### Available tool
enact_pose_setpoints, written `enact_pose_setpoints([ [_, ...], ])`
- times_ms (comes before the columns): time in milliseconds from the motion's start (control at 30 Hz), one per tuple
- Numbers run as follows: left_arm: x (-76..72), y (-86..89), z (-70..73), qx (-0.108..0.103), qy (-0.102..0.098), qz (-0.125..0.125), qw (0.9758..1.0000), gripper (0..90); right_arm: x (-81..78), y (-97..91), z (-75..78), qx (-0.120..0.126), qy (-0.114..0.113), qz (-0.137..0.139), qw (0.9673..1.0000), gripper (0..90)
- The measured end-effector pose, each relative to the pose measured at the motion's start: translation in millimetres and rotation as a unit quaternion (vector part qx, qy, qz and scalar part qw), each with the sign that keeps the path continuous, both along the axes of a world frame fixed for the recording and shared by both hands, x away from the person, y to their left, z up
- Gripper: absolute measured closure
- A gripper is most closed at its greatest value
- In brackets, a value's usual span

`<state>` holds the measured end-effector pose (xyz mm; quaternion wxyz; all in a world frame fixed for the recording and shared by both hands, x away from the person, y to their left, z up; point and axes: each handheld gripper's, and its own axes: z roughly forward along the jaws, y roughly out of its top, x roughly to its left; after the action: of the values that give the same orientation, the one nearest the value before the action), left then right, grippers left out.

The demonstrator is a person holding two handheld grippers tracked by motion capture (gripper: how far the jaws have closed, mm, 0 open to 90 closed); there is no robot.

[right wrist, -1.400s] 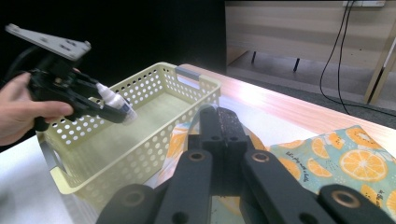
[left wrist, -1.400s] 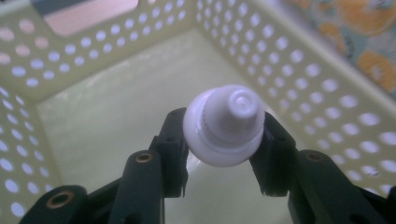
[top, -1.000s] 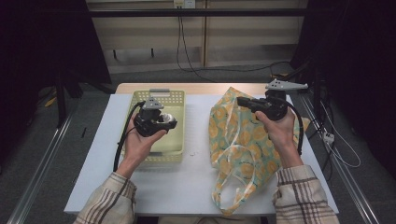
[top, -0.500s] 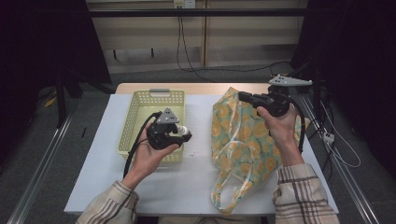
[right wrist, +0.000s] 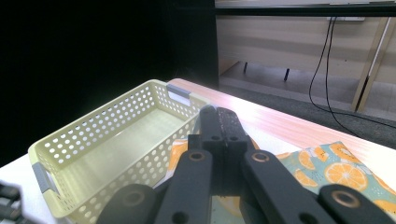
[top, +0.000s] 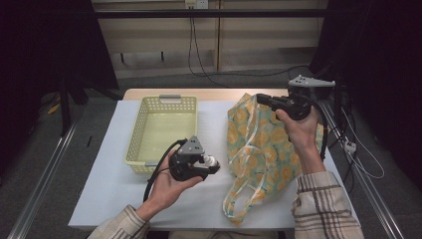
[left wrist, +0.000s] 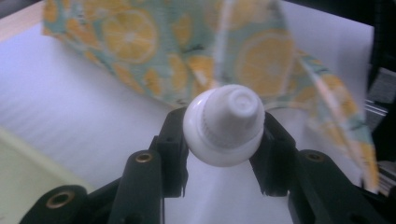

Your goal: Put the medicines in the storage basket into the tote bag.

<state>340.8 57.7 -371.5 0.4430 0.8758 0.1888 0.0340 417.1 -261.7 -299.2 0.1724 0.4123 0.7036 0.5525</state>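
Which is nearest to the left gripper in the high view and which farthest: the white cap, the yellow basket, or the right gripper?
From the left gripper:
1. White cap, held between its fingers.
2. Yellow basket, just behind it on the table's left.
3. Right gripper, far right, raised at the top of the orange-print bag.

A white-topped bench (top: pixel 114 194) with a pale wooden far edge stands on grey carpet floor (top: pixel 40 164), facing a beige panelled wall (top: pixel 164 35) trailing black cables (top: pixel 199 55), darkness at both sides.
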Motion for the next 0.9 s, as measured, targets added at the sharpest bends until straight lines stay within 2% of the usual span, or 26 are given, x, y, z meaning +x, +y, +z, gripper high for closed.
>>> enact_pose_setpoints([
  [167, -10.6, -9.9, -2.7, -0.007, 0.000, -0.030, 0.9995, 60.0, 1.4, -0.3, -2.1, -0.003, 0.004, 0.000, 1.0000, 90.0],
  [267, -11.3, -15.2, -7.3, -0.007, 0.006, -0.035, 0.9993, 60.0, 1.8, -0.1, -2.9, -0.002, 0.006, -0.002, 1.0000, 90.0],
  [333, -11.8, -17.9, -8.8, -0.014, 0.001, -0.037, 0.9992, 60.0, 1.4, 0.8, -2.9, -0.004, 0.005, -0.001, 1.0000, 90.0],
  [467, -11.1, -24.3, -3.7, -0.021, 0.000, -0.044, 0.9988, 60.0, 2.3, 2.3, -3.9, -0.007, 0.007, 0.001, 1.0000, 90.0],
  [600, -15.4, -36.0, -1.6, -0.033, -0.001, -0.065, 0.9974, 60.0, 3.6, 2.7, -5.3, -0.007, 0.010, 0.000, 0.9999, 90.0],
  [667, -18.1, -42.4, -2.0, -0.031, -0.001, -0.075, 0.9967, 60.0, 3.5, 2.8, -5.2, -0.009, 0.011, 0.000, 0.9999, 90.0],
  [733, -19.7, -49.4, -5.3, -0.026, 0.000, -0.081, 0.9964, 60.0, 3.3, 2.8, -5.1, -0.010, 0.010, 0.001, 0.9999, 90.0],
  [867, -17.3, -64.4, -22.6, -0.015, 0.001, -0.081, 0.9966, 60.0, 2.8, 3.9, -5.3, -0.010, 0.012, 0.001, 0.9999, 90.0],
  [900, -15.3, -67.6, -26.6, -0.020, 0.006, -0.080, 0.9966, 60.0, 2.8, 4.0, -5.5, -0.010, 0.012, 0.001, 0.9999, 90.0],
])
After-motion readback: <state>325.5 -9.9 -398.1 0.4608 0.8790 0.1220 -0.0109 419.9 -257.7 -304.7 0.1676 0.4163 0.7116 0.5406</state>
